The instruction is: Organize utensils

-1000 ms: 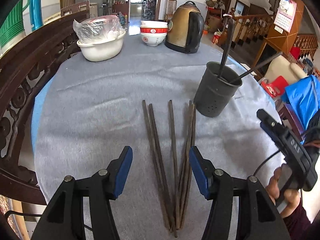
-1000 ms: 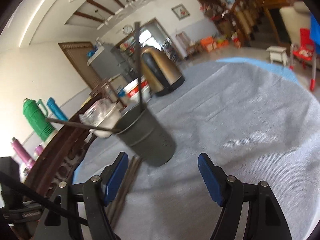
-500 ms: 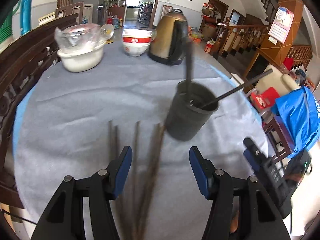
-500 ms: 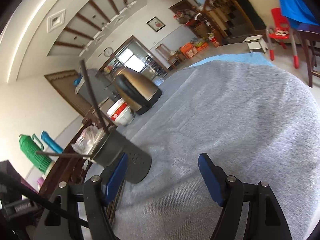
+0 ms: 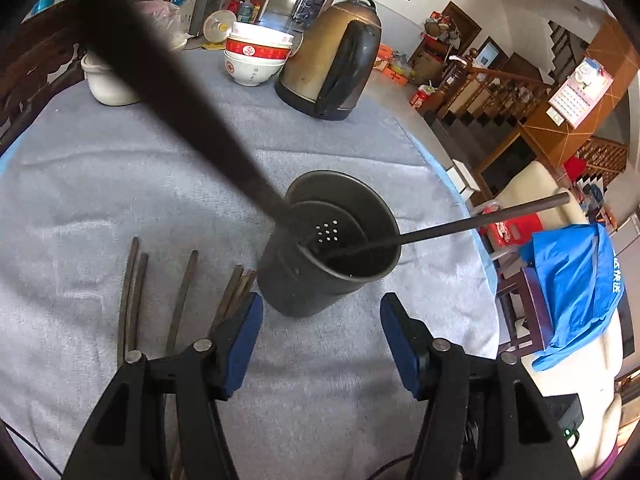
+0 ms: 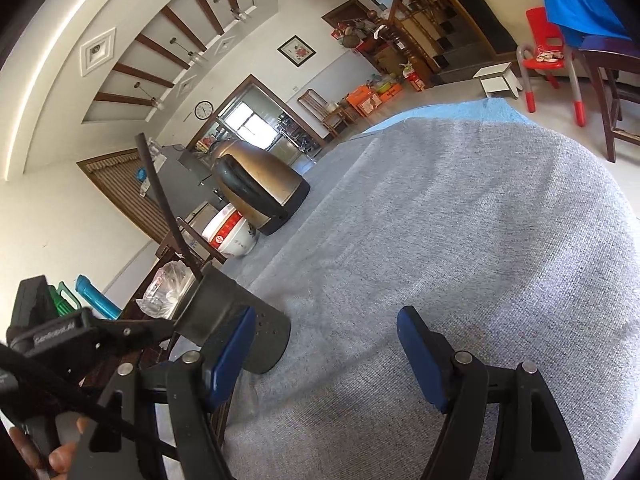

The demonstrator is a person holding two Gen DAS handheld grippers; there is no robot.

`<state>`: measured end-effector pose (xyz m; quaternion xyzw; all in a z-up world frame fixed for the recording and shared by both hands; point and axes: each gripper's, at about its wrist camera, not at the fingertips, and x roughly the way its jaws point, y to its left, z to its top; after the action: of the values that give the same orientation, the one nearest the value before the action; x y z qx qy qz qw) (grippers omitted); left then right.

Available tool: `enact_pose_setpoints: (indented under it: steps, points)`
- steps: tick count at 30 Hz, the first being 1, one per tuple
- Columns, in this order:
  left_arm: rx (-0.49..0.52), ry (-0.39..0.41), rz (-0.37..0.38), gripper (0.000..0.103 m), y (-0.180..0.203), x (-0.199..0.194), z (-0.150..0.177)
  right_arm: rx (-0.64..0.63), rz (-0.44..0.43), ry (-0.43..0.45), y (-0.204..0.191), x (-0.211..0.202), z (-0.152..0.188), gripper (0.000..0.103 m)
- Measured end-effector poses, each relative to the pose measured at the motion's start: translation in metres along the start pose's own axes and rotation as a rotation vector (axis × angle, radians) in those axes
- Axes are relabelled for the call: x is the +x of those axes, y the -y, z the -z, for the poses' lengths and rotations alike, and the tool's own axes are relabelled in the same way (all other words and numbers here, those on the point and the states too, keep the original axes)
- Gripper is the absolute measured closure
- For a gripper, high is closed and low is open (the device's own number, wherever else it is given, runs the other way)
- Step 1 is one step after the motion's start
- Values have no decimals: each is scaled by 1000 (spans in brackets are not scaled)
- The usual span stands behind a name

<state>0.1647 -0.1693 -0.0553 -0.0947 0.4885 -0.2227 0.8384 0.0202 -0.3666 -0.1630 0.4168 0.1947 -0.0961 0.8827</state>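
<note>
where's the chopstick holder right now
In the left wrist view the dark metal holder stands upright on the grey cloth just ahead of the left gripper, loose chopsticks lying to its left, kettle behind.

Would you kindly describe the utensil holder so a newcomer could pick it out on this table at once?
On the round table under the grey cloth, look in front of the brass-coloured kettle. The utensil holder is a dark grey metal cup standing upright beside the loose chopsticks. Unlike the white bowls, it has small drain holes and two chopsticks leaning out.
</note>
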Motion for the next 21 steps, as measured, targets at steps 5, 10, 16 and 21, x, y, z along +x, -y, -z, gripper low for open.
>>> enact_pose_setpoints:
  steps: [5, 10, 16, 21]
  points:
    - [-19, 0, -8, 37, -8, 0, -10, -4, 5, -1, 0, 1, 0, 27]
    - [-43, -17, 0, 36, -21, 3, -11, -10, 7, -5, -1, 2, 0, 27]
    - [7, -26, -2, 36, -18, 5, -14, -13, 10, -11, -2, 2, 1, 27]
    - [62, -47, 4, 36, -19, 10, -26, -15, 18, -17, -3, 4, 1, 27]
